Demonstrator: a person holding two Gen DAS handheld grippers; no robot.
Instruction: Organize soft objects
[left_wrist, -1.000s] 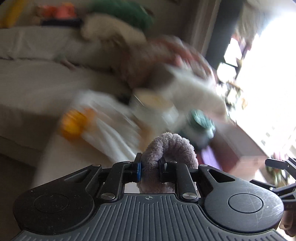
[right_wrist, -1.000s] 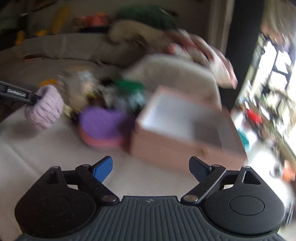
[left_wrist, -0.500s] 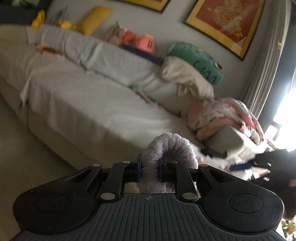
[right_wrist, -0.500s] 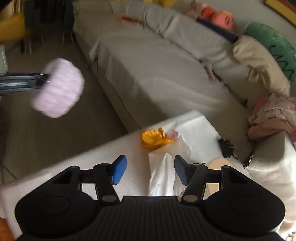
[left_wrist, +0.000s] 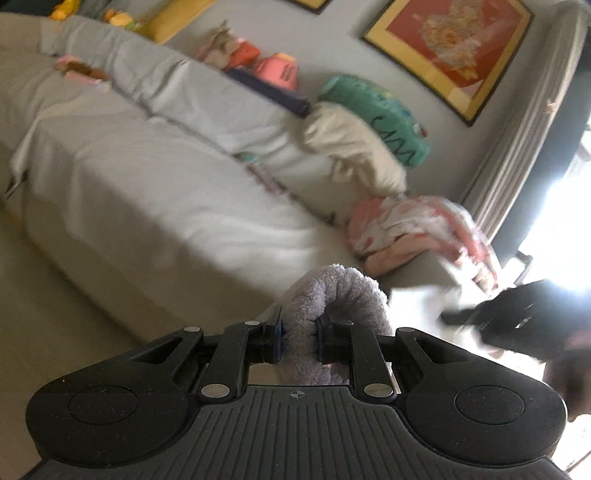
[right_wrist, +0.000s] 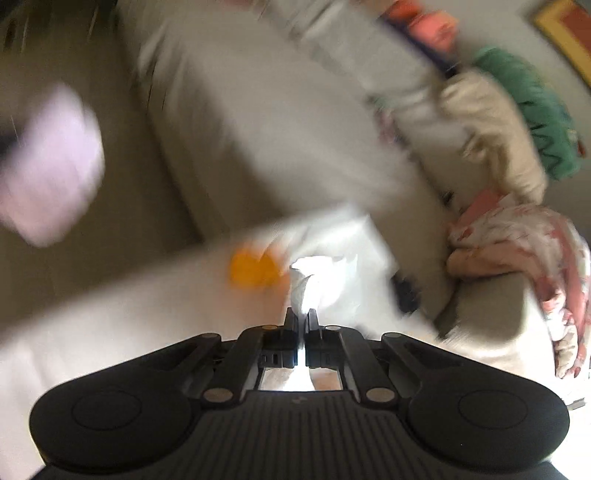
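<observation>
One long grey sofa (left_wrist: 155, 192), cluttered.

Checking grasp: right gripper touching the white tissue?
Touching. Right wrist view: the right gripper pads are closed on the white tissue, no gap visible.

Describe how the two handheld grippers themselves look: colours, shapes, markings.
Both are matte black. The left gripper has a ribbed dark-grey centre plate with a small crosshair mark, two rounded lobes with circular discs, silver pivot pins on angled linkage arms, and a blue pad edge on one finger. The right gripper has the same build: ribbed plate, round lobes, silver pins, narrow black fingers. No cables or sleeves show.
</observation>
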